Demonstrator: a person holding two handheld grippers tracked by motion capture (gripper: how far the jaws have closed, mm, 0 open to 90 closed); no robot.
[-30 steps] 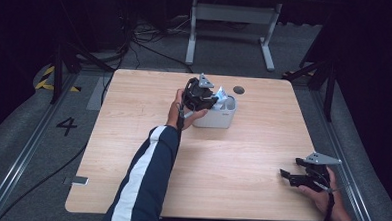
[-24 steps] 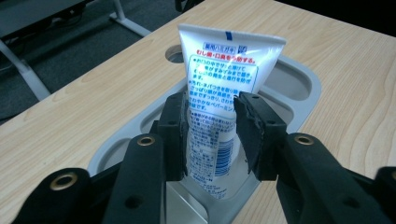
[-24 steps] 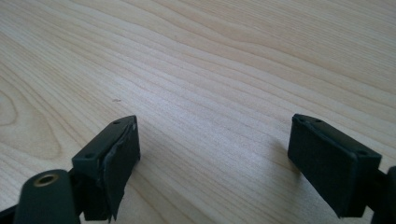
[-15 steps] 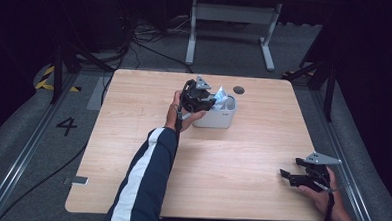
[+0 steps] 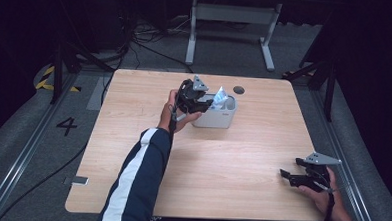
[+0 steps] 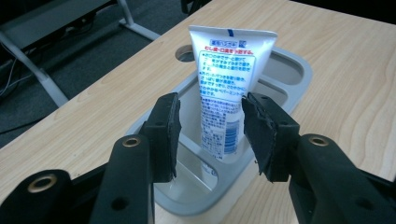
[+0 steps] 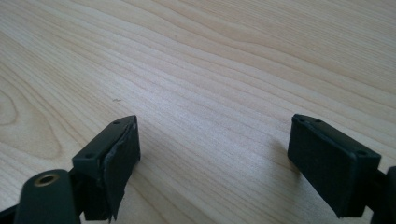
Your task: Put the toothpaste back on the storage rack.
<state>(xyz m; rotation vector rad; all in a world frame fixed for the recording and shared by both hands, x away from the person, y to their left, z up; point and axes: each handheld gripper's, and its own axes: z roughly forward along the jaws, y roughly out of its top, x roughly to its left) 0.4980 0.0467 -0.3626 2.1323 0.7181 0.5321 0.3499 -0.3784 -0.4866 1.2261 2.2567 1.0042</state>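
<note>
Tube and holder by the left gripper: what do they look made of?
Tube: likely soft plastic, glossy white with blue print and a flat crimped top end. Holder: probably moulded plastic, smooth matte grey with rounded compartments. Table: pale wood-grain top, possibly laminate.

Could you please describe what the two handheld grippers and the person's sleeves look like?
Both grippers, left gripper and right gripper, are black with two blocky jaws lined with dark pads, brass-coloured screw holes, and a grey three-cornered plate on top. A black cable trails from the left one. The left sleeve is navy with a white stripe.
</note>
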